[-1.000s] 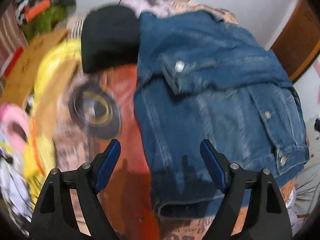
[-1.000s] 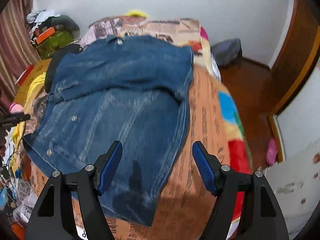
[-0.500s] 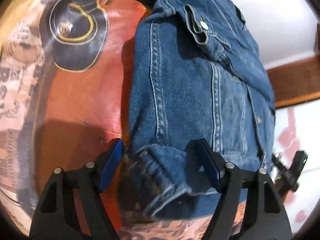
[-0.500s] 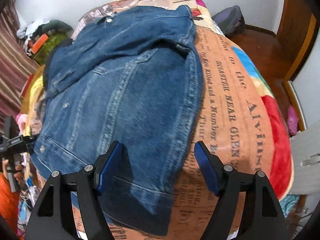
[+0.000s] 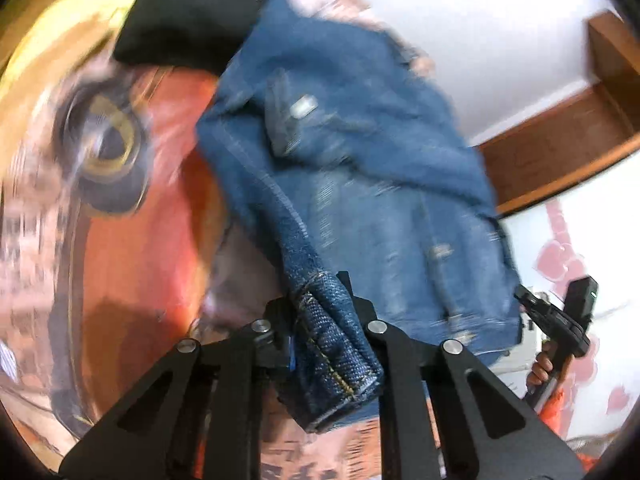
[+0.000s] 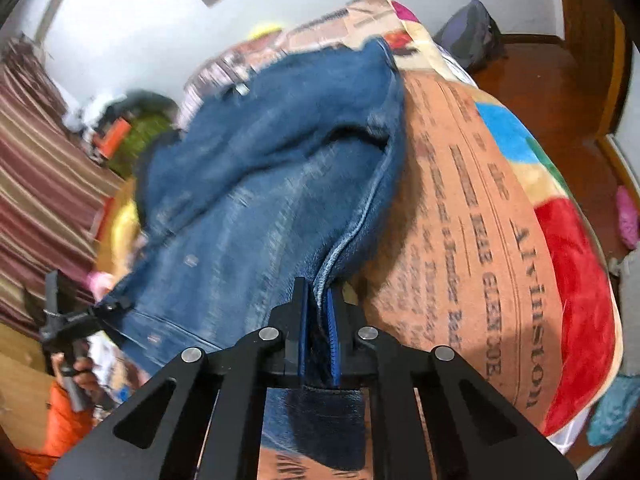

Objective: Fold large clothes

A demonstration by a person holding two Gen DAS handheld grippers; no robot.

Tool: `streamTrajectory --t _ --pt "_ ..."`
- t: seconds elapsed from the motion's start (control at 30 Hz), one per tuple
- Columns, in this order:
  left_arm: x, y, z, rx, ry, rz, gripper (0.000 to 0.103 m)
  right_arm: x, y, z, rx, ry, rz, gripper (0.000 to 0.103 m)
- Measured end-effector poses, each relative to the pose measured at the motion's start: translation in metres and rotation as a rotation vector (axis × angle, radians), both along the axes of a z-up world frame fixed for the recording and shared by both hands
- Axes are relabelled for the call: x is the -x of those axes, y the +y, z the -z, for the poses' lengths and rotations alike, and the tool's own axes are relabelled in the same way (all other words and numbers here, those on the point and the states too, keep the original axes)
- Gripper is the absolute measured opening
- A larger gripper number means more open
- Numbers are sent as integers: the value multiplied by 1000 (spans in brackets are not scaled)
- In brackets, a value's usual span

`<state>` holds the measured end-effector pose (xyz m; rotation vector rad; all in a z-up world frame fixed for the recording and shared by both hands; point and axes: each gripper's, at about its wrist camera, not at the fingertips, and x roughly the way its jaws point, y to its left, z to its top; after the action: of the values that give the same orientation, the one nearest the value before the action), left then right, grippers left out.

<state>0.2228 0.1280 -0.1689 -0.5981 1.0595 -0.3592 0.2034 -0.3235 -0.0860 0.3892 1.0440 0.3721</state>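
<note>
A blue denim jacket [image 5: 360, 184] lies on a bed with a printed orange blanket [image 6: 472, 216]. My left gripper [image 5: 320, 320] is shut on the jacket's lower hem corner, a thick folded cuff of denim that bulges between the fingers. My right gripper [image 6: 318, 320] is shut on the other hem corner of the denim jacket [image 6: 256, 184], with cloth pinched between its blue pads [image 6: 333, 316]. Both corners are lifted off the blanket. Each gripper shows at the edge of the other's view: the right gripper [image 5: 556, 320], the left gripper [image 6: 80, 320].
A black cloth [image 5: 188, 12] and a round dark print on the blanket [image 5: 108, 152] lie left of the jacket. Striped curtain [image 6: 36, 184] and clutter stand at the left. Wooden floor [image 6: 560, 92], a dark bag [image 6: 468, 36] and a wooden door frame [image 5: 560, 148] are right of the bed.
Both grippers have closed on the jacket's bottom hem corners and lifted them; half a second ago they were open, straddling the hem. The views are now motion-blurred.
</note>
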Motion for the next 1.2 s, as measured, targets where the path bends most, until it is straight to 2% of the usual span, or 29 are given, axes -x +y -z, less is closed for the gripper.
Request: streamTrajectory --t 0.13,0.3,0.43,0.5,0.57,0.67,0.73,0.8,0.9,1.03,1.2 --pt "-16 -2 -59 27 -155 24 12 -18 14 -33 10 -83 -40 7" --pt "-56 -8 -111 24 -279 25 11 -56 29 -68 16 -193 -61 6" --pt "-98 -5 -137 29 -345 -29 11 -105 24 -85 30 -252 -13 6" --pt "-130 -2 -141 -4 -362 -75 11 -136 17 -86 21 -252 39 6" --pt "-154 3 -137 -46 -362 -110 11 -163 10 -78 11 -234 86 6" --pt "-197 -1 -116 -138 -338 -149 11 -202 6 -52 20 -188 141 6" --pt "-226 -4 -94 -205 -302 -147 11 -221 5 -34 22 -151 152 6" --pt "-255 -9 -60 -268 -223 -131 11 -236 6 -11 89 -125 186 6" --pt "-280 -16 -14 -340 -122 -106 11 -250 3 14 103 -81 184 6" --pt "-282 -17 14 -365 -85 -84 15 -249 4 23 130 -85 145 6" --pt "-265 -24 -3 -432 -94 -56 19 -237 5 7 183 -122 102 12"
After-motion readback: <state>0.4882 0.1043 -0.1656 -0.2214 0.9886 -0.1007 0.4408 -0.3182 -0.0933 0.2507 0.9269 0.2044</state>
